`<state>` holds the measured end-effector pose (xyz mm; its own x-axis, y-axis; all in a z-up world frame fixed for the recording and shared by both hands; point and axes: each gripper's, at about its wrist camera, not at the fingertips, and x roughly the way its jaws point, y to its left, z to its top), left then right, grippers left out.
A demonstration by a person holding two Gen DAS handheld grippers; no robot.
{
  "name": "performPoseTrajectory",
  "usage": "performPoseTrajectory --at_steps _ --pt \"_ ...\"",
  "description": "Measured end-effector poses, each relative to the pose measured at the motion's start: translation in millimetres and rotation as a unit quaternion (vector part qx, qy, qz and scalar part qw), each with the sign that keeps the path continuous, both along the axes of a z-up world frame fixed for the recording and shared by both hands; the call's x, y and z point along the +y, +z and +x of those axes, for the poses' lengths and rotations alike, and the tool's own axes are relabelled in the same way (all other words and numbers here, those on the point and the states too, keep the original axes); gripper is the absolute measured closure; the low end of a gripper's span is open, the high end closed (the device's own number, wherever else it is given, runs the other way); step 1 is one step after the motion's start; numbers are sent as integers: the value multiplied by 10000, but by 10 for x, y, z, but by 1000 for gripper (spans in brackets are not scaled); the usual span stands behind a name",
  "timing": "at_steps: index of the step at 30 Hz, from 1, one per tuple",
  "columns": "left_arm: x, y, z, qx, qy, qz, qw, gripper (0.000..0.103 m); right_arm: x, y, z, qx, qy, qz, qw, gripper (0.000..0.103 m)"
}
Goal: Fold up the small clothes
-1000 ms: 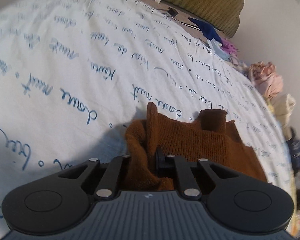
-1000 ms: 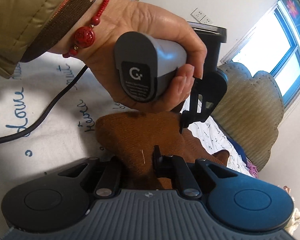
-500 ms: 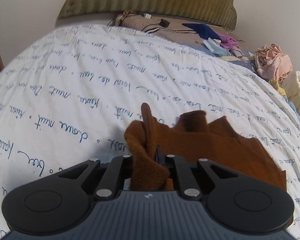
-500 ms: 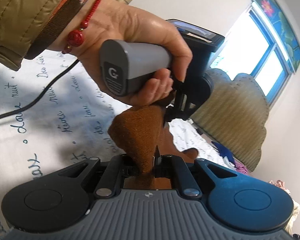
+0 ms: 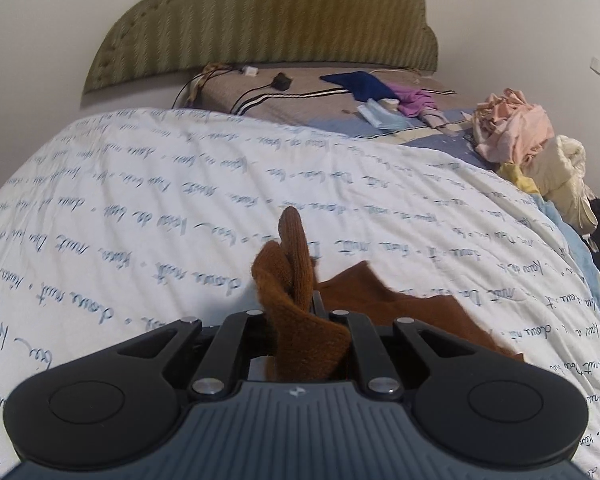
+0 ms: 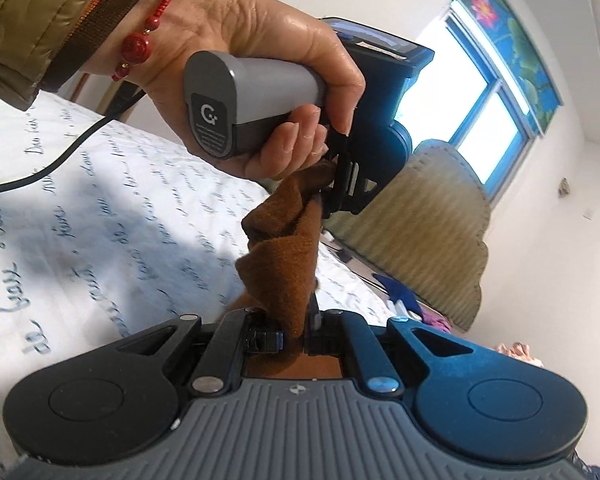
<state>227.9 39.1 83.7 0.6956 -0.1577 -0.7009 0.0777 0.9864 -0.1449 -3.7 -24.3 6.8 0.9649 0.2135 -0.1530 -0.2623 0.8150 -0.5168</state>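
A small brown knit garment (image 5: 300,320) is bunched between the fingers of my left gripper (image 5: 304,312), which is shut on it. The rest of the knit trails to the right over the white bed cover (image 5: 140,200). In the right wrist view the same brown garment (image 6: 284,264) stretches between both tools, off the bed. My right gripper (image 6: 300,320) is shut on its lower edge. Above it a person's hand (image 6: 260,60) holds the left gripper (image 6: 332,196), clamped on the garment's upper end.
The bed cover carries blue handwriting print. A green padded headboard (image 5: 268,16) stands at the far end. Loose clothes lie along the right side: a pink bundle (image 5: 512,124), a cream one (image 5: 564,176), blue and purple pieces (image 5: 380,92). A black cable (image 6: 40,168) trails over the bed.
Both grippers have risen with the brown garment, which now hangs stretched between them instead of lying spread on the bed. The left view has tilted up towards the headboard.
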Motion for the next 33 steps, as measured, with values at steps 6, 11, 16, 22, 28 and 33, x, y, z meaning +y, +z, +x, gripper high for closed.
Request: performPoseTrajectory --at_steps 6,11,16,22,28,33 --pt "-440 19 0 -89 -210 229 9995 93 -315 -20 -11 18 -248 151 9996 95" --pt "-793 7 6 -98 -415 329 9986 93 -538 -48 -6 52 -443 271 9986 95" --pt "-1152 -35 23 -119 -613 466 9970 93 -747 -73 14 108 -661 438 9968 95" --pt "-1524 -201 117 26 -786 608 9950 93 -1057 -123 81 358 -938 873 9911 95" --pt "-1865 -411 187 153 -912 847 9921 93 -1351 -220 182 878 -1057 1589 9777 95" --pt "-2108 -541 197 186 -1036 1036 9890 93 -1475 -311 229 1132 -1106 1926 9684 95"
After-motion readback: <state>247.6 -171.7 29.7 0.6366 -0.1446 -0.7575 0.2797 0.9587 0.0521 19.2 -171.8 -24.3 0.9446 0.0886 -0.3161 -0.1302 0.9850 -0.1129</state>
